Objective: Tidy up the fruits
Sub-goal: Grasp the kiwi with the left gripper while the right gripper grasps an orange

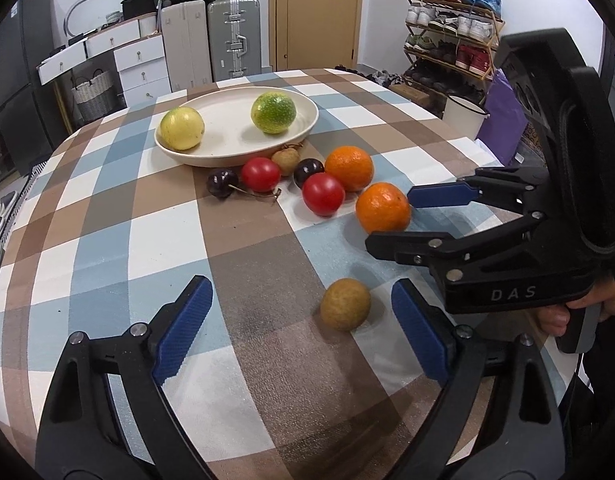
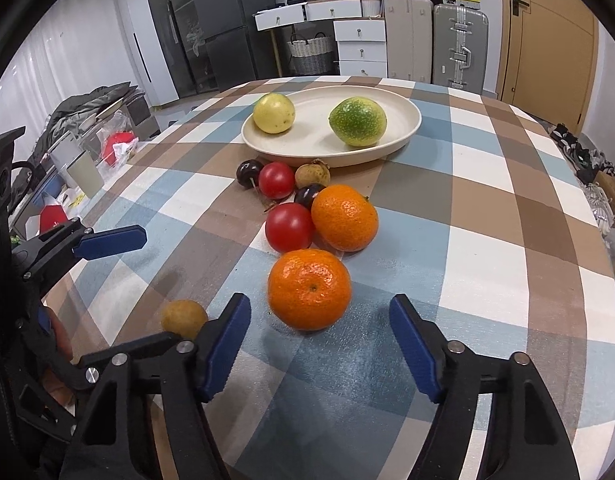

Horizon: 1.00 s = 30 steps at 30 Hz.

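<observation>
A cream plate (image 1: 211, 156) (image 2: 403, 136) holds a yellow fruit (image 1: 182, 128) (image 2: 274, 113) and a green fruit (image 1: 273, 113) (image 2: 357, 121). In front of it lie two red tomatoes (image 1: 322, 194) (image 2: 289, 227), two dark cherries (image 1: 222, 183), a brown longan (image 1: 285, 160) and two oranges (image 1: 349, 168) (image 2: 344, 217). The near orange (image 1: 382, 208) (image 2: 309, 289) lies just ahead of my open right gripper (image 2: 319, 340) (image 1: 391, 216). A loose longan (image 1: 345, 304) (image 2: 183, 318) lies between the fingers of my open left gripper (image 1: 301, 328), nearer the right finger.
The round table has a checked cloth (image 1: 247, 264) (image 2: 487, 220). Behind it stand suitcases (image 1: 211, 44), white drawers (image 2: 359, 40), a door (image 1: 315, 12) and a shoe rack (image 1: 451, 28). Clutter lies on the floor to the left in the right wrist view (image 2: 87, 140).
</observation>
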Available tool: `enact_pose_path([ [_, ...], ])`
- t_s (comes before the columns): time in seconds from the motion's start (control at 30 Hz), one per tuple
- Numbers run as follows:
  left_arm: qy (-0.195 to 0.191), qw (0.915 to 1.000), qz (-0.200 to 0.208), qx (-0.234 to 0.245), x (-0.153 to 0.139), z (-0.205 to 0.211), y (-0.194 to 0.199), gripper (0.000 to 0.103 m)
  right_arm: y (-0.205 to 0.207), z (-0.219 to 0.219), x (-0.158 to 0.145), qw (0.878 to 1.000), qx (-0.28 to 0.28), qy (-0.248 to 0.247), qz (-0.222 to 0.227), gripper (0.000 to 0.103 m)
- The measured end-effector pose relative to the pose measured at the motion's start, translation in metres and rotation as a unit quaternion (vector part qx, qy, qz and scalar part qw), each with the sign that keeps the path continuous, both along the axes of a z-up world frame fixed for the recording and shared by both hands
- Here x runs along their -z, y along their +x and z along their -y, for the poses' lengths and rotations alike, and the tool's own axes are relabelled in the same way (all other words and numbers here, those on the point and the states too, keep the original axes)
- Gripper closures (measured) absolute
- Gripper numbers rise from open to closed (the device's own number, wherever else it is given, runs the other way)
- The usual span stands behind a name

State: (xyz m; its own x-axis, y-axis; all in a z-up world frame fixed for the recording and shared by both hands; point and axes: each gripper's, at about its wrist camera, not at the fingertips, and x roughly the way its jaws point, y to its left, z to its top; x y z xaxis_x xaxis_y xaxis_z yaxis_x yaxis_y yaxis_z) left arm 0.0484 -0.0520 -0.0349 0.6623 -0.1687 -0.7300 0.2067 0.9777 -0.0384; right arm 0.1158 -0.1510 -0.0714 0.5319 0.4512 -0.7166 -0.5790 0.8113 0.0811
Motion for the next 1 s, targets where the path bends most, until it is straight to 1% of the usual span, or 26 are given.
enact_pose_path([
  [0.17, 0.003, 0.9999, -0.008, 0.009, 0.003, 0.004, 0.000, 0.012, 0.001, 0.000, 0.000, 1.000, -0.006, 0.007, -0.003, 0.043],
  [0.23, 0.002, 0.9998, -0.014, 0.014, 0.005, 0.006, 0.000, 0.013, 0.002, 0.001, 0.000, 1.000, -0.005, 0.010, -0.005, 0.045],
  [0.37, 0.003, 0.9995, -0.026, 0.019, 0.009, 0.008, 0.002, 0.020, 0.002, 0.000, -0.001, 1.000, -0.008, 0.013, -0.005, 0.048],
  [0.43, -0.001, 0.9993, -0.030, 0.020, 0.010, 0.007, 0.003, 0.029, 0.002, -0.001, 0.000, 1.000, -0.010, 0.015, -0.006, 0.049],
  [0.47, -0.006, 0.9992, -0.034, 0.023, 0.011, 0.007, 0.003, 0.031, 0.002, -0.002, 0.000, 1.000, -0.011, 0.014, -0.006, 0.051],
  [0.5, -0.012, 0.9988, -0.039, 0.026, 0.012, 0.006, 0.004, 0.035, 0.002, -0.002, -0.001, 1.000, -0.011, 0.015, -0.005, 0.052],
  [0.53, -0.016, 0.9985, -0.042, 0.030, 0.013, 0.006, 0.005, 0.041, 0.002, -0.002, -0.001, 1.000, -0.011, 0.015, -0.004, 0.052],
  [0.67, -0.018, 0.9982, -0.042, 0.040, 0.013, 0.008, 0.005, 0.055, 0.002, -0.002, -0.002, 1.000, -0.012, 0.019, -0.005, 0.053],
  [0.73, -0.026, 0.9976, -0.044, 0.046, 0.013, 0.008, 0.005, 0.066, 0.002, -0.002, -0.002, 1.000, -0.012, 0.021, -0.005, 0.053],
  [0.77, -0.030, 0.9973, -0.045, 0.049, 0.013, 0.009, 0.005, 0.069, 0.003, -0.002, -0.002, 1.000, -0.012, 0.022, -0.005, 0.053],
  [0.8, -0.032, 0.9971, -0.046, 0.051, 0.013, 0.009, 0.005, 0.078, 0.003, -0.002, -0.002, 1.000, -0.012, 0.022, -0.005, 0.053],
  [0.9, -0.036, 0.9970, -0.042, 0.053, 0.012, 0.008, 0.004, 0.079, 0.003, -0.001, -0.002, 1.000, -0.012, 0.024, -0.007, 0.053],
  [1.0, -0.042, 0.9970, -0.040, 0.051, 0.011, 0.006, 0.003, 0.079, 0.003, -0.001, -0.002, 1.000, -0.010, 0.022, -0.005, 0.058],
])
